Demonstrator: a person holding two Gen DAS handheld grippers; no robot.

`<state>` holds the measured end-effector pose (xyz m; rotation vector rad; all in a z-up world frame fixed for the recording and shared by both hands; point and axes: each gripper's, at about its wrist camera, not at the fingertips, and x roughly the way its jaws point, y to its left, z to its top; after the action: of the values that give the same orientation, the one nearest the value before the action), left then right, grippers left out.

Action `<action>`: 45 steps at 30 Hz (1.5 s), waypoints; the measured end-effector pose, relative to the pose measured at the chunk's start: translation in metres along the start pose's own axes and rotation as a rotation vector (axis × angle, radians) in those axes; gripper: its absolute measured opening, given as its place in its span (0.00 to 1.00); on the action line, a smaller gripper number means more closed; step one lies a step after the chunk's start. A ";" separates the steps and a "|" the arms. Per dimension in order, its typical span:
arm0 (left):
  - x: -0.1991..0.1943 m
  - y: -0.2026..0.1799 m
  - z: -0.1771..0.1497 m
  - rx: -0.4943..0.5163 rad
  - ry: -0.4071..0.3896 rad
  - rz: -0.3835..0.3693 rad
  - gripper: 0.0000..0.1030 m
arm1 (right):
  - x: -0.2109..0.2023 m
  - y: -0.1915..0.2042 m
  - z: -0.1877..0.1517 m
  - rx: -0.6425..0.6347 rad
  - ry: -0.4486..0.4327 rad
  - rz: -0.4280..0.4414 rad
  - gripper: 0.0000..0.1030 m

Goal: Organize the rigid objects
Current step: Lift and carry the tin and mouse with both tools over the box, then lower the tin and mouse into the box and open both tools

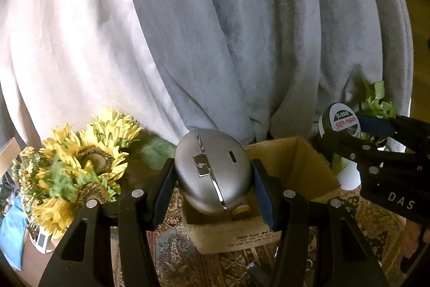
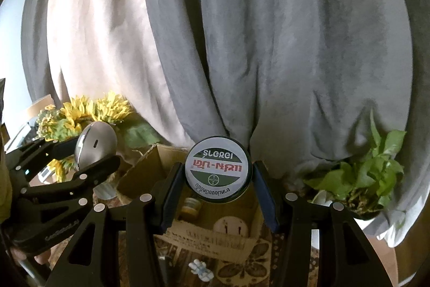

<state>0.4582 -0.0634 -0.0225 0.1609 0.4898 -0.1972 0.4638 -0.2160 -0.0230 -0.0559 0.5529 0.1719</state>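
My left gripper is shut on a silver egg-shaped case and holds it above the open cardboard box. The case also shows at the left of the right wrist view. My right gripper is shut on a round green-and-white tin with red lettering, held above the same box. The tin also shows at the right of the left wrist view. Inside the box lie a small yellow jar and a white plug-like object.
Grey and pale curtains hang behind. Artificial sunflowers stand at the left, a green potted plant at the right. The box sits on a patterned cloth. A small white and blue figure lies in front of the box.
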 end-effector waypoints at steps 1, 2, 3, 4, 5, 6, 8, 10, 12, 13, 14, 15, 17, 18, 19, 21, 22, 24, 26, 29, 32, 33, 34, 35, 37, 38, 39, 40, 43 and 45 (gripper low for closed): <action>0.005 0.000 0.001 0.000 0.012 -0.003 0.53 | 0.004 -0.001 0.001 0.000 0.007 0.003 0.51; 0.010 0.001 0.002 0.002 0.024 -0.005 0.53 | 0.009 -0.002 0.001 0.002 0.016 0.005 0.51; 0.014 0.001 0.003 0.004 0.033 -0.004 0.53 | 0.014 -0.003 0.002 0.005 0.025 0.007 0.51; 0.019 0.001 0.004 0.004 0.046 -0.004 0.53 | 0.020 -0.005 0.002 0.008 0.041 0.012 0.51; 0.023 0.001 0.004 0.005 0.057 -0.005 0.53 | 0.025 -0.006 0.002 0.011 0.053 0.015 0.51; 0.028 0.002 0.004 0.005 0.069 -0.009 0.53 | 0.030 -0.007 0.002 0.013 0.067 0.018 0.51; 0.036 0.003 0.005 0.001 0.079 -0.021 0.53 | 0.041 -0.010 0.002 0.015 0.100 0.022 0.51; 0.045 0.002 0.004 0.001 0.091 -0.035 0.53 | 0.051 -0.013 0.001 0.017 0.132 0.034 0.51; 0.053 0.002 0.004 0.007 0.117 -0.036 0.53 | 0.060 -0.014 -0.001 0.016 0.159 0.044 0.51; 0.058 0.002 0.004 0.008 0.129 -0.035 0.53 | 0.065 -0.015 -0.003 0.019 0.175 0.048 0.51; 0.064 0.001 0.003 0.012 0.142 -0.036 0.53 | 0.069 -0.016 -0.004 0.024 0.188 0.051 0.51; 0.071 0.000 0.002 0.016 0.168 -0.041 0.53 | 0.072 -0.017 -0.005 0.028 0.201 0.053 0.51; 0.079 0.000 0.000 0.017 0.198 -0.051 0.53 | 0.080 -0.018 -0.008 0.034 0.231 0.055 0.51; 0.085 -0.001 -0.001 0.023 0.219 -0.059 0.53 | 0.084 -0.018 -0.009 0.033 0.242 0.054 0.51; 0.089 -0.002 -0.002 0.030 0.238 -0.064 0.53 | 0.089 -0.018 -0.010 0.031 0.257 0.054 0.51; 0.097 -0.002 -0.003 0.033 0.268 -0.069 0.53 | 0.095 -0.017 -0.012 0.025 0.282 0.057 0.51; 0.102 -0.002 -0.004 0.038 0.291 -0.075 0.53 | 0.097 -0.018 -0.013 0.024 0.293 0.055 0.51; 0.110 -0.003 -0.005 0.041 0.327 -0.086 0.53 | 0.103 -0.017 -0.014 0.016 0.317 0.053 0.51; 0.115 -0.002 -0.006 0.033 0.358 -0.097 0.54 | 0.108 -0.018 -0.015 0.018 0.344 0.054 0.51; 0.114 -0.001 -0.006 0.024 0.354 -0.097 0.61 | 0.114 -0.021 -0.018 0.031 0.372 0.054 0.53; 0.106 -0.001 -0.002 0.028 0.322 -0.084 0.66 | 0.109 -0.020 -0.017 0.022 0.353 0.036 0.55; 0.102 -0.001 -0.001 0.028 0.311 -0.079 0.66 | 0.108 -0.020 -0.016 0.020 0.346 0.034 0.56; 0.097 -0.001 0.001 0.030 0.295 -0.067 0.66 | 0.105 -0.020 -0.015 0.019 0.335 0.031 0.56; 0.094 -0.001 0.002 0.030 0.283 -0.057 0.66 | 0.103 -0.020 -0.013 0.017 0.324 0.025 0.56; 0.083 0.000 0.004 0.023 0.253 -0.037 0.68 | 0.096 -0.021 -0.010 0.013 0.297 0.002 0.57; 0.079 0.001 0.004 0.019 0.245 -0.035 0.68 | 0.093 -0.021 -0.009 0.013 0.286 -0.008 0.58; 0.072 0.002 0.005 0.014 0.233 -0.030 0.68 | 0.087 -0.021 -0.007 0.014 0.268 -0.019 0.59; 0.066 0.002 0.005 0.008 0.219 -0.023 0.69 | 0.083 -0.021 -0.006 0.016 0.254 -0.027 0.61; 0.049 0.003 0.007 0.000 0.174 0.002 0.71 | 0.066 -0.020 0.000 0.018 0.199 -0.049 0.64; 0.036 0.002 0.008 -0.001 0.145 0.018 0.72 | 0.055 -0.018 0.002 0.014 0.169 -0.056 0.66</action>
<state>0.4935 -0.0686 -0.0331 0.1792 0.6326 -0.1682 0.5138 -0.2257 -0.0497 -0.0723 0.7205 0.1092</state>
